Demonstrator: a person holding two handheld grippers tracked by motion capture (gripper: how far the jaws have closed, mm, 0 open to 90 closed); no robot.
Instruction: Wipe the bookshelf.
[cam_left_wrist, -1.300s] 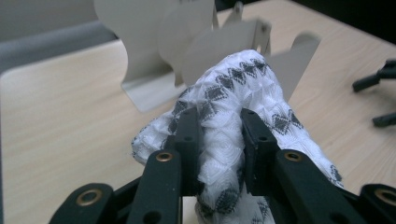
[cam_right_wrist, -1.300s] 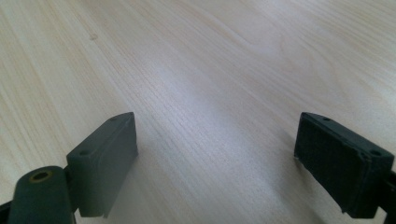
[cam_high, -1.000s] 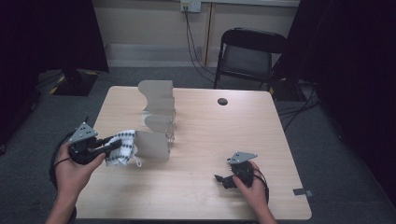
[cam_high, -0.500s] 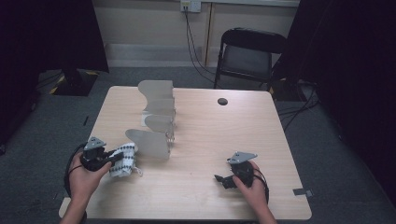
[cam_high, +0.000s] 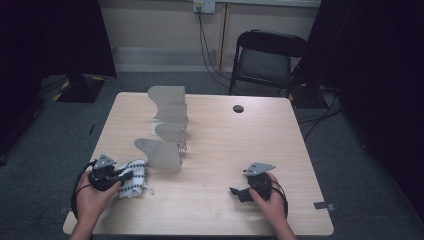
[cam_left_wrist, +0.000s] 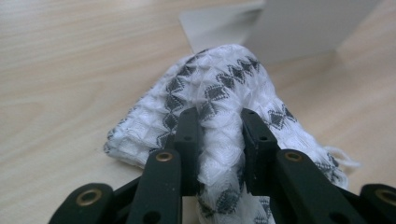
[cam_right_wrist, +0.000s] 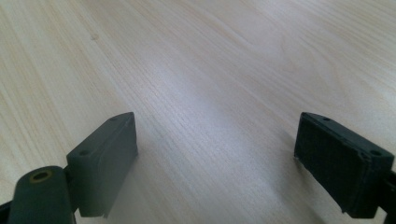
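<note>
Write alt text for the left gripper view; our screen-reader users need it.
Two black fingers of the left gripper pinch a bunched white cloth with grey diamond pattern, which lies on a light wooden table. A pale upright panel stands just behind the cloth.

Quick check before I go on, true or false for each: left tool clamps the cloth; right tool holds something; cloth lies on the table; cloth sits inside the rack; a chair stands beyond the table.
1. The left tool clamps the patterned cloth: true.
2. The right tool holds something: false, its jaws stand open over bare table.
3. The cloth lies on the table: true.
4. The cloth sits inside the white rack: false, it lies beside it.
5. A chair stands beyond the table: true.
</note>
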